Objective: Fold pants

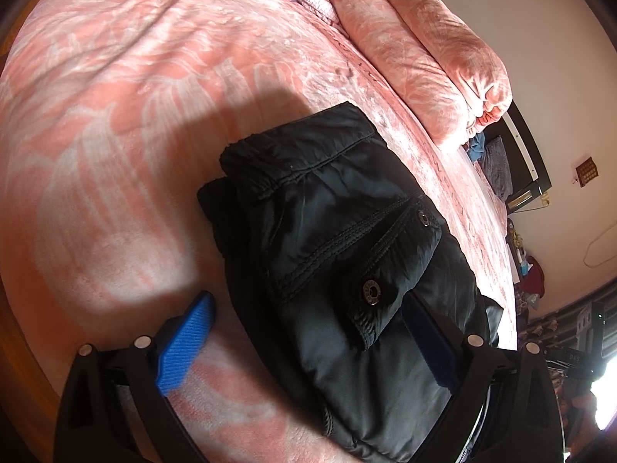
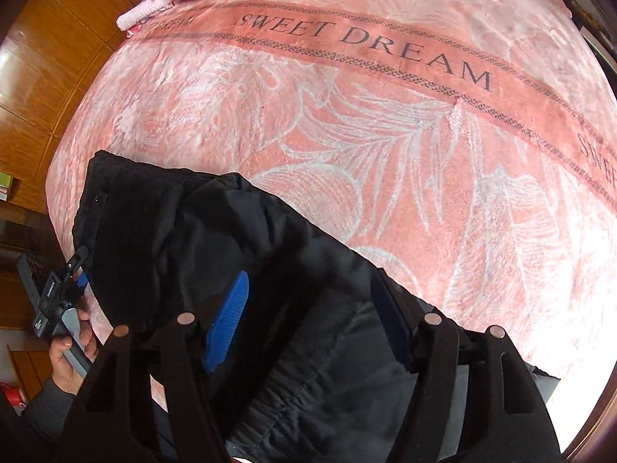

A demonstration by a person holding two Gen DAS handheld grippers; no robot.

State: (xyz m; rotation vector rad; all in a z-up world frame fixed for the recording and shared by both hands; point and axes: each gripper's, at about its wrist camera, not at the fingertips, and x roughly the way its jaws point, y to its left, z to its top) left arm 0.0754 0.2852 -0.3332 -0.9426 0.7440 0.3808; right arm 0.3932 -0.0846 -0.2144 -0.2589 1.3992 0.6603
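left gripper (image 1: 308,339): blue-padded jaws apart, straddling the pants' near edge, no clamp | right gripper (image 2: 308,324): jaws apart over the fabric | folded black padded pants (image 1: 339,231): on pink leaf-patterned plush blanket (image 1: 115,115) | rolled pink quilt (image 1: 424,50) beyond

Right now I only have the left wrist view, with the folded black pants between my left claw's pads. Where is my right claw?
Observer: The right claw is open over the pants, pads apart and not pinching the fabric.
Operator: Which part is under it?
Observer: A gathered elastic band of the pants lies just below its pads.
Operator: Anything on the bed beyond that?
Observer: A printed strip reading SWEET DREAM crosses the pink blanket.
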